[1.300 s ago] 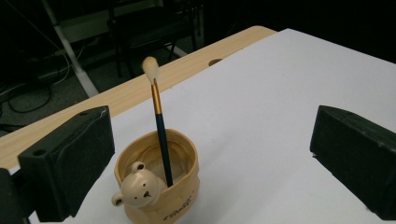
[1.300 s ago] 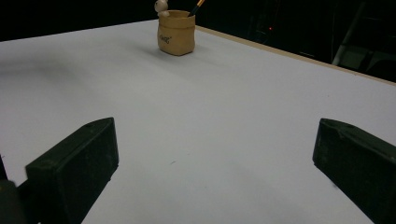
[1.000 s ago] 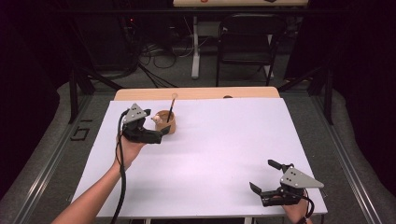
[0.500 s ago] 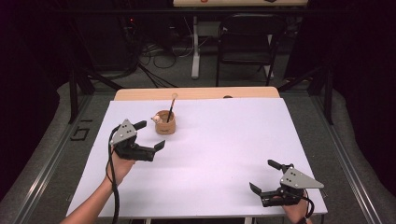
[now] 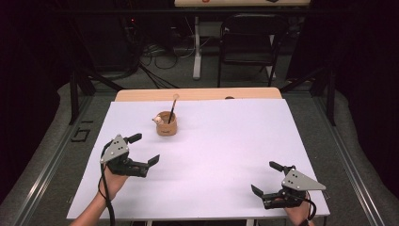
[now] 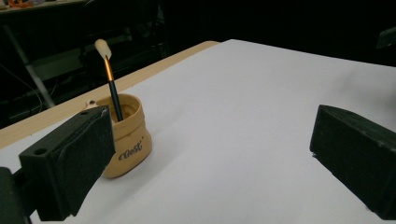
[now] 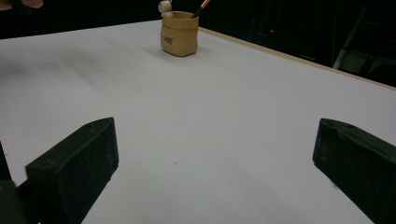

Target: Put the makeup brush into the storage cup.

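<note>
- On the white-covered bench (image 5: 221,155), seen from the high view, a small tan pot (image 5: 166,124) stands upright near the far left part of the sheet, just short of the bare wooden strip (image 5: 197,94) along the far edge.
- A dark-handled brush (image 5: 172,108) stands in the pot, leaning slightly, its pale tip uppermost; a small pale figure (image 5: 157,120) sits on the pot's rim.
- The left tool (image 5: 143,149) is held above the bench on the person's side of the pot, near it but apart from it, jaws spread wide and grasping nothing.
- In the left gripper view, the pot (image 6: 125,135) shows just behind the left jaw with dark lettering on its front, and the brush (image 6: 109,81) rises from it with an orange band below its pale tip.
- The right tool (image 5: 269,179) rests low at the near right corner of the bench, well apart from the pot, jaws likewise released and empty.
- In the right gripper view, only bare white sheet lies between the two black jaws; the pot (image 7: 179,33) stands far off near the top, with the brush (image 7: 202,8) angling out of it.
- A hand (image 5: 112,178) grips the left tool from below, a black cable (image 5: 109,207) trailing along the forearm.
- Beyond the bench, a black chair (image 5: 247,42) and floor cables (image 5: 155,56) sit in the dim background.
</note>
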Motion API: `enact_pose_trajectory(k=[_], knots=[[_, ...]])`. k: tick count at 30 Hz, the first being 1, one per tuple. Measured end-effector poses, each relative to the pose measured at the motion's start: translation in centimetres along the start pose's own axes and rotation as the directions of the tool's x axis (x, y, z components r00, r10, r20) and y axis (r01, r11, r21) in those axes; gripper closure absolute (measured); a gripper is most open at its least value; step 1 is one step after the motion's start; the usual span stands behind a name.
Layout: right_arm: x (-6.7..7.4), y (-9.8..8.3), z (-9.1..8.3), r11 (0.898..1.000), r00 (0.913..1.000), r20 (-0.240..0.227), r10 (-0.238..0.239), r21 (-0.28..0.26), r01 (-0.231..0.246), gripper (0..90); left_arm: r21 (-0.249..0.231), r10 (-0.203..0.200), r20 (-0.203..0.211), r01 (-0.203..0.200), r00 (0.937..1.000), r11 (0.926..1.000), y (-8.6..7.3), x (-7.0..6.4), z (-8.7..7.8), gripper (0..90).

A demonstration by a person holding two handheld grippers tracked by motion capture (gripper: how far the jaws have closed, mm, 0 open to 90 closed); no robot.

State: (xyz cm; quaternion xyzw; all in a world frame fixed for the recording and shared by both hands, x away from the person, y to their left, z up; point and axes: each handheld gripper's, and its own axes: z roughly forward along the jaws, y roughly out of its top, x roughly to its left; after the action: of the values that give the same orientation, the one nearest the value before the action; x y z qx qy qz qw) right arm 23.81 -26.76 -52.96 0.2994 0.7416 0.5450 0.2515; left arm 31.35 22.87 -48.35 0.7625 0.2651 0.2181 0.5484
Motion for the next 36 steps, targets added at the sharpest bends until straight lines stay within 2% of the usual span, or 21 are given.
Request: enact_pose_trajectory(k=[2,3,4,15,21,22,23,24,25,30,33,34,36], knots=[[0.0,0.0,0.0,1.000,1.0000,-0.001,0.000,-0.001,0.000,0.0,-0.001,-0.002,0.001,0.002,1.0000,1.0000,-0.2,0.0,-0.1,0.1],[0.0,0.0,0.0,1.000,1.0000,0.000,0.000,-0.002,0.000,0.0,0.000,-0.005,-0.016,0.005,0.9999,1.0000,-0.7,-0.2,-0.4,0.1],[0.0,0.0,0.0,1.000,1.0000,0.002,0.000,-0.004,0.000,0.0,-0.004,-0.009,-0.004,0.009,1.0000,1.0000,-0.9,-0.2,-0.5,0.1],[0.0,0.0,0.1,1.000,1.0000,-0.002,-0.005,0.000,0.005,0.0,0.006,-0.023,0.001,0.023,0.9997,0.9997,-3.1,-0.5,-1.3,0.1],[0.0,-0.1,0.1,1.000,1.0000,-0.003,-0.007,0.011,0.007,0.0,0.008,-0.038,-0.010,0.038,0.9992,0.9992,-4.5,-0.6,-1.5,0.0],[0.0,-0.1,0.1,1.000,1.0000,-0.004,-0.006,0.012,0.006,0.0,0.014,-0.034,-0.025,0.034,0.9991,0.9993,-4.6,-0.6,-1.6,0.1],[0.0,-0.1,0.2,1.000,1.0000,-0.003,-0.005,0.006,0.005,0.0,0.014,-0.037,-0.012,0.038,0.9992,0.9992,-4.8,-0.6,-1.5,0.1],[0.0,-0.1,0.2,1.000,1.0000,-0.004,-0.006,0.009,0.006,0.0,0.016,-0.039,-0.029,0.039,0.9988,0.9991,-4.9,-0.7,-1.6,0.1],[0.0,-0.1,0.2,1.000,1.0000,-0.004,-0.004,0.009,0.004,0.0,0.004,-0.045,-0.010,0.045,0.9989,0.9990,-5.1,-0.7,-1.5,0.1],[0.0,-0.1,0.2,1.000,1.0000,-0.003,-0.005,0.012,0.005,0.0,0.003,-0.052,-0.016,0.052,0.9985,0.9986,-6.0,-0.9,-1.6,0.1],[0.0,-0.2,0.2,1.000,1.0000,-0.003,-0.006,0.012,0.006,0.0,0.002,-0.066,-0.037,0.066,0.9972,0.9978,-6.4,-0.9,-1.7,0.1],[0.0,-0.1,0.3,1.000,1.0000,-0.004,-0.006,0.013,0.006,0.0,-0.011,-0.067,-0.025,0.067,0.9974,0.9977,-6.4,-0.9,-1.7,0.1],[0.0,-0.1,0.3,1.000,1.0000,-0.005,-0.007,0.015,0.007,0.0,-0.017,-0.064,-0.029,0.063,0.9975,0.9978,-6.4,-0.8,-1.7,0.0]])
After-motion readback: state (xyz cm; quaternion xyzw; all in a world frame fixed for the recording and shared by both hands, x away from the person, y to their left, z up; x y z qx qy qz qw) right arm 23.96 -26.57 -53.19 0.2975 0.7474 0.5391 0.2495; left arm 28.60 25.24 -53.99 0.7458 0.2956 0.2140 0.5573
